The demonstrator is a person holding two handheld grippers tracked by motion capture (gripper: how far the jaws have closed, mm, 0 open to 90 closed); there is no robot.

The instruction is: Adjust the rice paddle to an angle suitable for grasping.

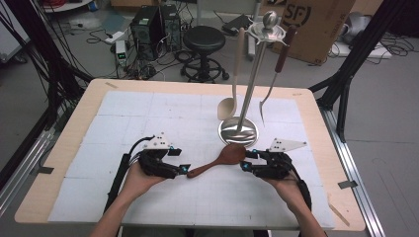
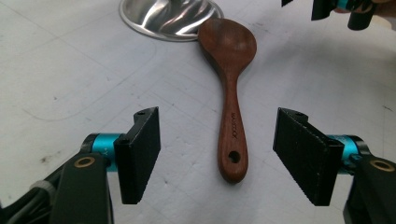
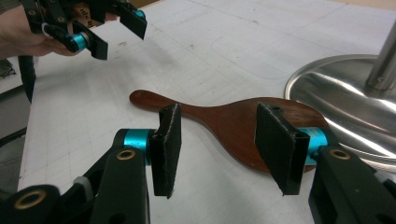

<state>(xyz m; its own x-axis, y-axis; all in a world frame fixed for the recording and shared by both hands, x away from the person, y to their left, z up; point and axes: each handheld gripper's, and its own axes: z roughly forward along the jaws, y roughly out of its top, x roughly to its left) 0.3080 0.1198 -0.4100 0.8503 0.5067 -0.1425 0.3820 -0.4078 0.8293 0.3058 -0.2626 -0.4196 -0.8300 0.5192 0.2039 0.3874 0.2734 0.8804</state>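
Jaws of both our grippers, left (image 2: 217,156) and right (image 3: 224,149), stand open, empty, around one wooden spoon (image 1: 217,161) (flat on the surface (image 1: 148,118)).

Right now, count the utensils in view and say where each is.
3: a dark wooden spoon lying on the table between the grippers, a pale ladle and a meat fork hanging on the steel stand.

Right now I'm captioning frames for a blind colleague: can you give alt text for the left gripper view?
A dark wooden spoon lies flat on the white table mat, its handle end between the open left gripper pads, untouched. Its bowl points toward a shiny metal stand base beyond; the right gripper shows at top right.
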